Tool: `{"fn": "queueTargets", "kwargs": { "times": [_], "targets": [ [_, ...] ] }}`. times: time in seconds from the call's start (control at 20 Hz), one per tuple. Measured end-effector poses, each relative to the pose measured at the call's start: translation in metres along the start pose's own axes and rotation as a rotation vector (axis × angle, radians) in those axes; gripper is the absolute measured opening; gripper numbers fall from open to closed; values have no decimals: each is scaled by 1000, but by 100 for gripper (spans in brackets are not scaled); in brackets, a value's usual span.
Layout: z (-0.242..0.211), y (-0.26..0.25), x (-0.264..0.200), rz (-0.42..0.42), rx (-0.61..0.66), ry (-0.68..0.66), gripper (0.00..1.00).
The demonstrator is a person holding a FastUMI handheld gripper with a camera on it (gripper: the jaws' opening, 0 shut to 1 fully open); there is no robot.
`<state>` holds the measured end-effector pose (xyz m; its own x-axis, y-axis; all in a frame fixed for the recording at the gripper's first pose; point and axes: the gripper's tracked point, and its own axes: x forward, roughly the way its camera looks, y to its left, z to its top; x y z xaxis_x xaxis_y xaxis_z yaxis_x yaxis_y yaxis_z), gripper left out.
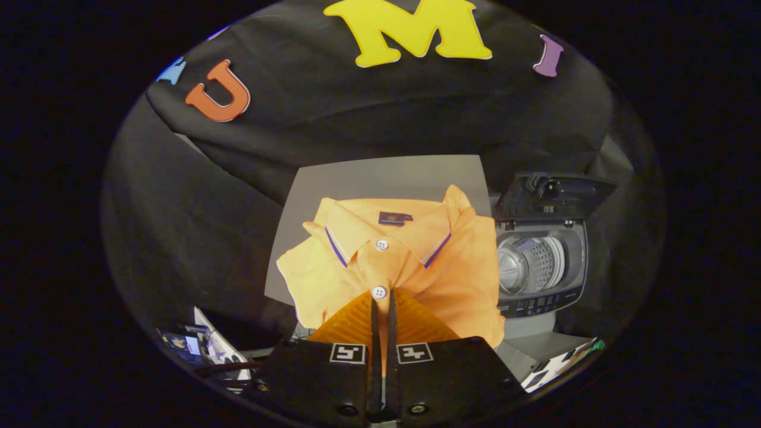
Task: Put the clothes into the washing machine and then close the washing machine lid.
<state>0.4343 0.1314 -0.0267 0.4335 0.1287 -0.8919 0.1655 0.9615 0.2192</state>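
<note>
An orange polo shirt with a blue-trimmed collar and white buttons hangs just ahead of the fingers, in front of a grey table top. My gripper is shut on the shirt's button placket, right below the lower button, with fabric pinched between both fingers. To the right of the shirt stands a top-loading washing machine. Its dark lid is raised upright and the metal drum is open to view. The shirt's right edge overlaps the machine's left side.
Black cloth walls close in the booth behind and to the left. Small devices and cables lie low to the left of the fingers. Papers lie below the washing machine on the right.
</note>
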Motion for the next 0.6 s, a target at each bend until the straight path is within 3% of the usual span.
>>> {"fn": "queueTargets", "kwargs": {
  "times": [0.4, 0.6],
  "targets": [
    [29, -11, -28, -14, 42, -62, 6],
    [20, -43, -41, -13, 67, -96, 6]
  ]
}}
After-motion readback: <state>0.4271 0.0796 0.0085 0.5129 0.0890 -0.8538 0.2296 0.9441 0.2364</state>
